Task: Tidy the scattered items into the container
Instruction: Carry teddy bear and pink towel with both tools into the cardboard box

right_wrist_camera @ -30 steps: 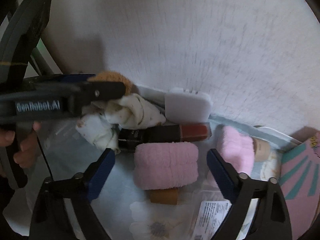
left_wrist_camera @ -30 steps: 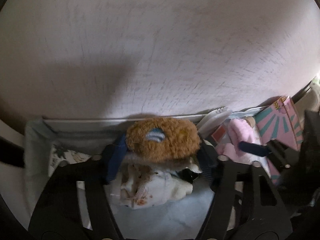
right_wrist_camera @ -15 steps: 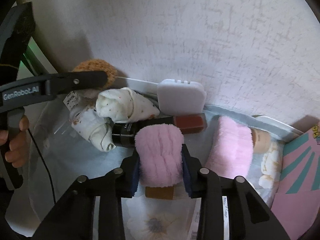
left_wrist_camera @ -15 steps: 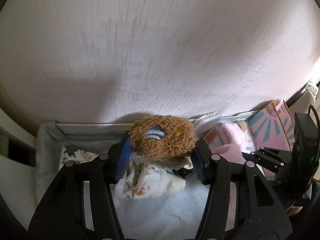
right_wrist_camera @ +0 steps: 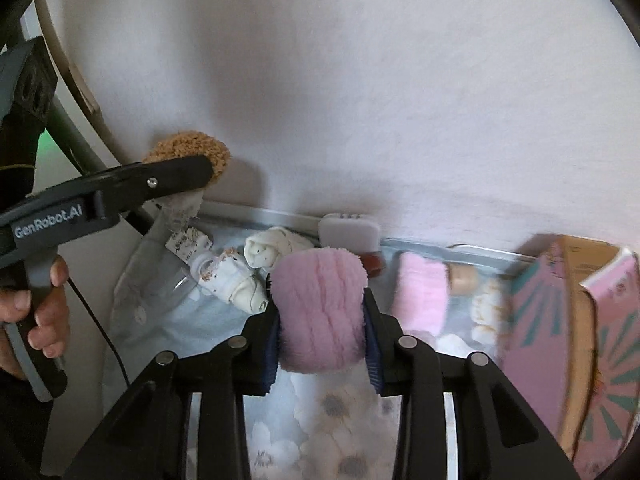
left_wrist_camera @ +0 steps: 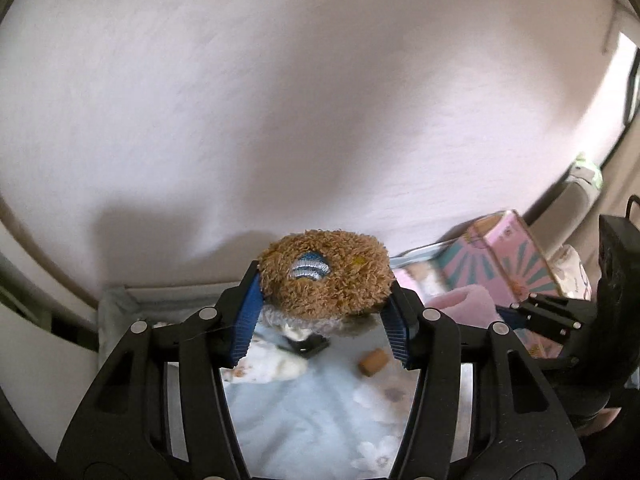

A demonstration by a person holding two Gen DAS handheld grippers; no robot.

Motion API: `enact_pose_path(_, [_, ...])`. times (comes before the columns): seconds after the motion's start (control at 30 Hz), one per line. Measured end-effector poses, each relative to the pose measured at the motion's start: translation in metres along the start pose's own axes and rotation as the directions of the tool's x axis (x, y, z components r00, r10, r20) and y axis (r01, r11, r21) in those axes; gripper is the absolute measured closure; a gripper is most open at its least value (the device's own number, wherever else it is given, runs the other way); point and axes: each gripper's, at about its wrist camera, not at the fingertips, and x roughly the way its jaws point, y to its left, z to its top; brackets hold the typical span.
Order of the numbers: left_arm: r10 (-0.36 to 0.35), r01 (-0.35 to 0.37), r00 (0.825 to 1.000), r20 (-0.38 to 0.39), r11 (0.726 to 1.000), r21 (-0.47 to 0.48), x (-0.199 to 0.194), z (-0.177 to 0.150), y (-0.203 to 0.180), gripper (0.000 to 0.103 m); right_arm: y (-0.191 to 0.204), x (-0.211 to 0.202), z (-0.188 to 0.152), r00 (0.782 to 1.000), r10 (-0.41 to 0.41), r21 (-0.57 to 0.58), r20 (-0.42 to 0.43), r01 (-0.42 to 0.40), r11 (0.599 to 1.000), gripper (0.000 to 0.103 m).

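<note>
Gripping brown plush (left_wrist_camera: 325, 276) in left gripper (left_wrist_camera: 322, 312); pink roll (right_wrist_camera: 322, 312) in right gripper (right_wrist_camera: 322, 344).

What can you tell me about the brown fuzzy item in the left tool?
The brown fuzzy item is a rounded plush pad of curly fleece with a small blue-and-white striped embroidered patch on top and a paler grey knit edge beneath. The left tool clamps it between its blue pads, off the floral blue cloth. In the right wrist view a pale fabric piece with a label hangs under it.

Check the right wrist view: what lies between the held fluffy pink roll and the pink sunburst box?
A second fluffy pink roll, then a tan cylinder and white puffs, seen in the right wrist view.
</note>
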Motion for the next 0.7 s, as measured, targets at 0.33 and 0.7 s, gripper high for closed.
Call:
enact_pose_path(0.33, [-0.032, 0.031, 0.999, 0.036, 0.999, 0.037, -0.029, 0.023, -0.071, 0.052, -0.040, -0.068, 0.005, 0.998, -0.052, 0.004, 0.025, 0.052, 0.999, 0.071])
enact_pose_path(0.7, [-0.068, 0.067, 0.998, 0.010, 0.995, 0.077, -0.015, 0.031, -0.167, 0.052, -0.090, -0.108, -0.023, 0.997, -0.078, -0.017, -0.024, 0.078, 0.997, 0.071])
